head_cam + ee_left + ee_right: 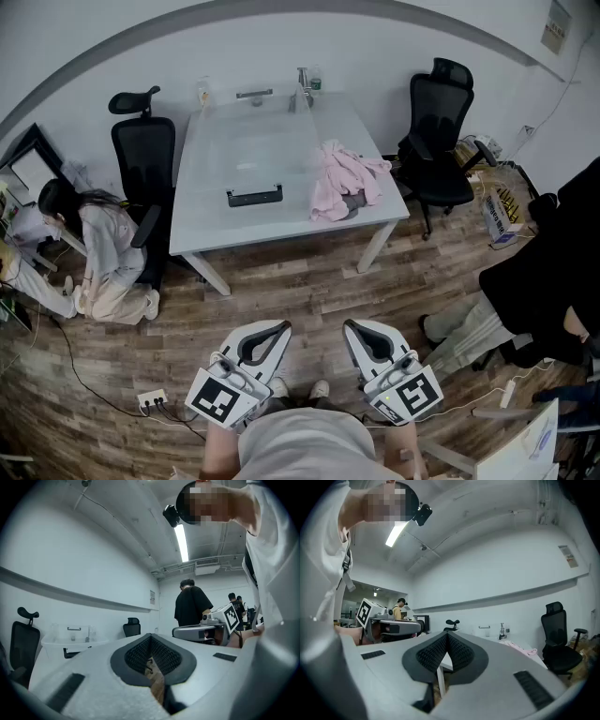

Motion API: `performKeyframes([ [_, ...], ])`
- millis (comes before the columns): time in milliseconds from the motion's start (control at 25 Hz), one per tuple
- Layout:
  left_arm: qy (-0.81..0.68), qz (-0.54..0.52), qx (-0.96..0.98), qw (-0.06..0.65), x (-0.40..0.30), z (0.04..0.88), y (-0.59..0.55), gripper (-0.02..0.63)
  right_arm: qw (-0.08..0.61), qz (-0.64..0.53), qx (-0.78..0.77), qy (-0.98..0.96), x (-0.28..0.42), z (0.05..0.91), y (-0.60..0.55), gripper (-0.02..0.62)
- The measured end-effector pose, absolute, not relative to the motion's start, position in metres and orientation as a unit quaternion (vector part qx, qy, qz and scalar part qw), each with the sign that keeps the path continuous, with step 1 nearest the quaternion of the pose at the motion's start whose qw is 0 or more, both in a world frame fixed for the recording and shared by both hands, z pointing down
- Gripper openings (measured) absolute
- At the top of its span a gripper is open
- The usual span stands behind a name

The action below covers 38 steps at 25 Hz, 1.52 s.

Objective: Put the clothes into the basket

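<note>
hanging closed, empty: left tongs (278,328), right tongs (353,328)

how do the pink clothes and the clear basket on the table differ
The pink crumpled clothes are soft, opaque and heaped near the right edge of the white table. The clear plastic basket with black handles is rigid, see-through and sits centre-left, covering more surface. Both rest on that table.

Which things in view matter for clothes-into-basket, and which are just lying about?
Job: pink clothes heap; translucent plastic basket with black handle; left gripper and right gripper, both shut, empty.
Lying about: black office chair at left; black office chair at right; white power strip.
</note>
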<state>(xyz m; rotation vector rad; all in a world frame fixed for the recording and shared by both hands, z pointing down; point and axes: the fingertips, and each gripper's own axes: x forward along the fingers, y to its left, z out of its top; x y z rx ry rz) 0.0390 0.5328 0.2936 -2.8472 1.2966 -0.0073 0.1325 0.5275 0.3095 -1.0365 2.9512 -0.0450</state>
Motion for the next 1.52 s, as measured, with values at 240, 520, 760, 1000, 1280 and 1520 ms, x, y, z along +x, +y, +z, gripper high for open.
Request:
performKeyframes([
  [240, 0.42, 0.004, -0.907, 0.008, 0.049, 0.301, 0.534, 0.006, 0.008, -0.006, -0.325, 0.946, 0.143, 0.308, 0.525, 0.005],
  [520, 0.431, 0.0, -0.902, 0.014, 0.068, 0.293, 0.531, 0.006, 0.013, 0.007, -0.308, 0.951, 0.155, 0.302, 0.522, 0.005],
  [760, 0.425, -0.009, -0.905, -0.003, 0.082, 0.294, 0.519, 0.006, 0.017, 0.001, -0.309, 0.951, 0.162, 0.304, 0.504, 0.005],
  [1000, 0.417, -0.01, -0.909, -0.003, 0.085, 0.298, 0.486, 0.006, 0.008, 0.002, -0.314, 0.949, 0.163, 0.308, 0.471, 0.005],
  [1280, 0.408, -0.003, -0.913, -0.01, 0.077, 0.303, 0.435, 0.006, -0.006, 0.008, -0.319, 0.948, 0.153, 0.31, 0.421, 0.005],
  [1520, 0.399, 0.0, -0.917, -0.011, 0.062, 0.303, 0.39, 0.006, -0.013, 0.007, -0.326, 0.945, 0.139, 0.311, 0.375, 0.005],
])
